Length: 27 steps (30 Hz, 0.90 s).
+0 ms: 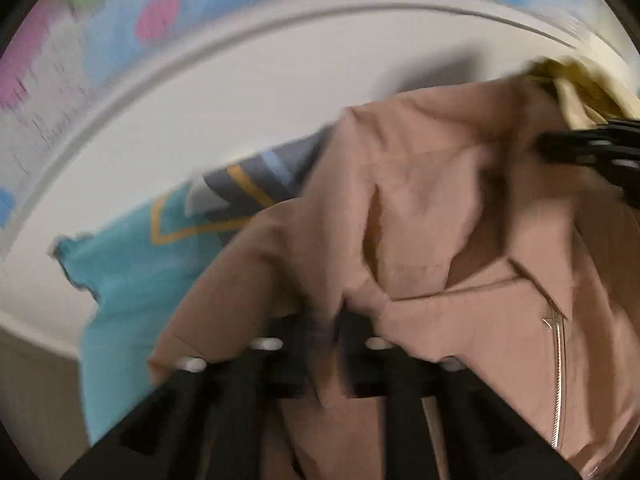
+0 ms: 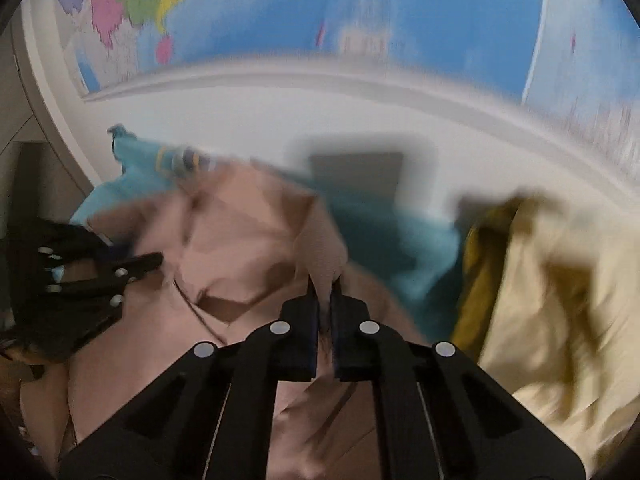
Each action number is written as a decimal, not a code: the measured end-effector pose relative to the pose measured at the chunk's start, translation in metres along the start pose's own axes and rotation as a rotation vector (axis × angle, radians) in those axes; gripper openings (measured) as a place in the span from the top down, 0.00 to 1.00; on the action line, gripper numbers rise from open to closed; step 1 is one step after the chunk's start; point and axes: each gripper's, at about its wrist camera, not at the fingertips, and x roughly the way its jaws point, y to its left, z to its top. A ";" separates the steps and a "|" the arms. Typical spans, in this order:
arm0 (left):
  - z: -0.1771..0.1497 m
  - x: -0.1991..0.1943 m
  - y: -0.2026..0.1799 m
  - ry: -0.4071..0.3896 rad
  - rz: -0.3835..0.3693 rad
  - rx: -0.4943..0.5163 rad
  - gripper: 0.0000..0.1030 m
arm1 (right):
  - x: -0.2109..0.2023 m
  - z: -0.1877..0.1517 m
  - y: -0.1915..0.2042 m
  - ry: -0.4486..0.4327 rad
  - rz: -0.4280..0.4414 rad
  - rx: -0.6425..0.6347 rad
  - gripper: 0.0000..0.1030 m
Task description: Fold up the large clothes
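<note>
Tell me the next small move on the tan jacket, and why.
Probably lift and draw both grippers apart to spread the tan jacket. The left gripper and right gripper are each shut on a pinch of its cloth, yet it lies crumpled over the teal garment on the white table, so no fold line is clear.

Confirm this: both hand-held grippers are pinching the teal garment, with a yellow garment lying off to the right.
Wrong garment. The left hand-held gripper and the right hand-held gripper pinch the tan zip jacket; the teal garment lies beneath it. Both wrist views show it. The yellow garment does lie to the right.
</note>
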 end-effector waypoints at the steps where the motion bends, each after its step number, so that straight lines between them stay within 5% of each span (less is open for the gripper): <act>1: 0.007 0.001 0.004 -0.009 -0.014 -0.026 0.94 | -0.005 0.008 -0.003 -0.022 -0.009 0.005 0.96; 4: 0.030 -0.015 0.017 -0.089 -0.024 -0.112 0.95 | -0.019 0.032 -0.016 -0.094 -0.028 0.047 0.96; 7: 0.039 -0.020 0.021 -0.104 -0.058 -0.160 0.87 | -0.006 0.035 -0.023 -0.066 -0.097 0.029 0.95; 8: 0.037 -0.017 0.017 -0.096 -0.027 -0.123 0.85 | 0.002 0.032 -0.025 -0.048 -0.102 0.035 0.90; 10: 0.028 -0.017 0.014 -0.110 0.044 -0.084 0.61 | 0.014 0.023 -0.030 0.008 -0.125 0.079 0.77; 13: 0.012 -0.035 0.027 -0.148 0.002 -0.090 0.51 | -0.016 0.002 -0.043 -0.043 -0.073 0.113 0.43; 16: -0.015 -0.068 0.038 -0.217 -0.004 -0.065 0.29 | -0.068 -0.035 -0.043 -0.083 -0.029 0.066 0.38; 20: -0.059 -0.100 0.053 -0.256 -0.026 -0.045 0.27 | -0.119 -0.111 -0.048 -0.019 -0.015 0.037 0.22; 24: -0.095 -0.108 0.052 -0.235 -0.044 -0.030 0.26 | -0.135 -0.195 -0.047 0.108 -0.009 0.047 0.24; 25: -0.101 -0.110 0.051 -0.234 -0.047 -0.025 0.26 | -0.130 -0.207 -0.042 0.132 -0.039 0.032 0.34; 27: -0.114 -0.105 0.042 -0.236 -0.043 -0.008 0.25 | -0.117 -0.220 -0.038 0.174 -0.037 0.057 0.91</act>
